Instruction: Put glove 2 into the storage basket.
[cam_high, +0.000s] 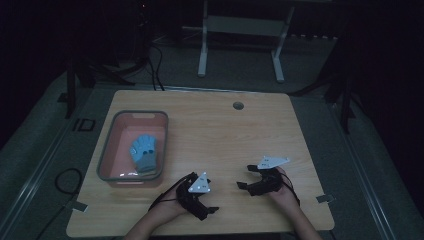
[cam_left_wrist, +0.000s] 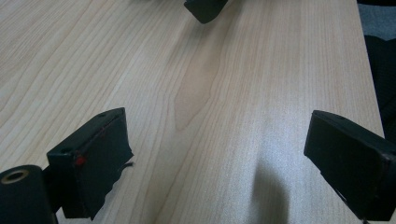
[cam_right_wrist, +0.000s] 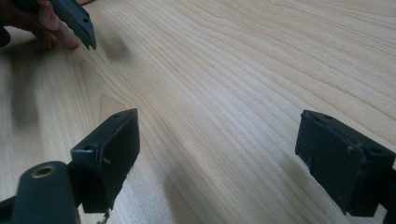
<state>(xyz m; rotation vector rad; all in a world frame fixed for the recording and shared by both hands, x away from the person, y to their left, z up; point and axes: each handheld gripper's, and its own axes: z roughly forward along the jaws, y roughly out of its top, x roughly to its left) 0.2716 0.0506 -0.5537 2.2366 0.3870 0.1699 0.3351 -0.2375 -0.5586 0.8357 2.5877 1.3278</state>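
A light wooden counter (cam_high: 220, 130) is standing on a grey floor (cam_high: 320, 75), its grain running pale and streaky. A round cable hole (cam_high: 238, 106) is sitting near its far edge. On the left side a pink tub (cam_high: 111, 150) with a grey rim is resting directly on the wood. The two hand-held grippers are resting low over the near edge, well apart from the tub.

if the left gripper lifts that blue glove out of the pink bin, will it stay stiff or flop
Probably flop: the glove looks like soft knit cloth lying flat in the bin, so it would likely drape from wherever it is pinched. It seems light for its size and unlikely to slip, since fabric gives under the fingers. It should not roll. The left gripper is open, away from it.
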